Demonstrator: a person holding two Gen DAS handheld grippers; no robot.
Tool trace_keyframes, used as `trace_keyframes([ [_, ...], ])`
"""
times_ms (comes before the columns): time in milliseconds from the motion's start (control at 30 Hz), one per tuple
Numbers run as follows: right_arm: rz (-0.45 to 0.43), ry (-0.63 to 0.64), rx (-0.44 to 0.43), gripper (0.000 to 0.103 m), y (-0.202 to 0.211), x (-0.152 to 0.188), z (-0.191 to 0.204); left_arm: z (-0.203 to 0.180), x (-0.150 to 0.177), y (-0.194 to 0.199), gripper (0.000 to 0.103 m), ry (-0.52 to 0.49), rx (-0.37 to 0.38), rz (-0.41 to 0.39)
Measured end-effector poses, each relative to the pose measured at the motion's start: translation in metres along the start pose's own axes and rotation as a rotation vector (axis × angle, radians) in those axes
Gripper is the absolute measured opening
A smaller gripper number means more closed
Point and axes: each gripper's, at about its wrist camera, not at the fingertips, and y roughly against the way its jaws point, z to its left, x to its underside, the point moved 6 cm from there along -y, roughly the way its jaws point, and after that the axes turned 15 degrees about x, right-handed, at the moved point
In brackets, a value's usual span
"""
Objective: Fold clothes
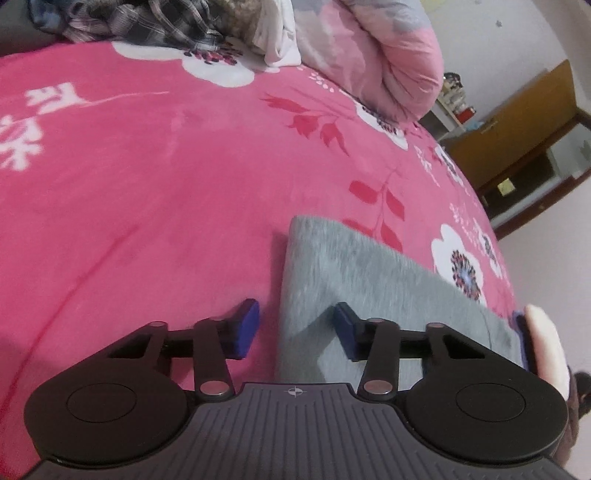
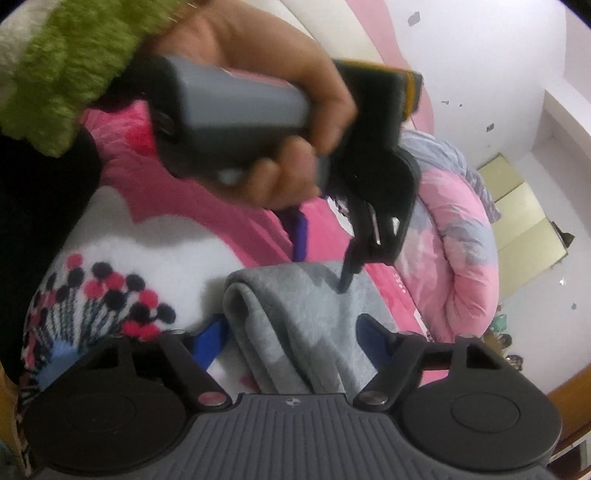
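Fuzzy green sleeve (image 2: 70, 62), blue-padded tongs (image 2: 291, 347)

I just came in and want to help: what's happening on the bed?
A person is folding a grey garment on a pink bedspread, with hand-held tongs in each hand. The left tongs straddle the garment's left edge, pads not pressing. The right tongs sit around a folded edge of it, also open. The left hand shows in the right view. More clothes are piled at the far side.
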Motion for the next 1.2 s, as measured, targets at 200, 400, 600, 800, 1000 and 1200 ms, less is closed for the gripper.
trace_keyframes([
  [200, 0.003, 0.005, 0.012, 0.030, -0.012, -0.006, 0.006, -0.003, -0.007, -0.015, 0.016, 0.040, -0.011, -0.030],
  [400, -0.019, -0.070, 0.070, 0.022, -0.014, -0.008, -0.007, -0.027, -0.013, -0.010, 0.008, -0.006, -0.052, -0.060],
  [600, -0.046, -0.209, 0.129, 0.021, -0.010, -0.008, -0.038, -0.074, -0.023, -0.003, 0.007, -0.086, -0.048, -0.106],
  [800, -0.071, -0.349, 0.185, 0.020, -0.003, -0.004, -0.077, -0.130, -0.029, -0.003, 0.007, -0.174, -0.041, -0.130],
  [1000, -0.092, -0.500, 0.243, 0.019, 0.005, 0.010, -0.123, -0.192, -0.028, -0.013, 0.007, -0.278, -0.045, -0.133],
  [1200, -0.110, -0.645, 0.301, 0.019, 0.016, 0.034, -0.168, -0.253, -0.019, -0.037, 0.007, -0.376, -0.089, -0.118],
])
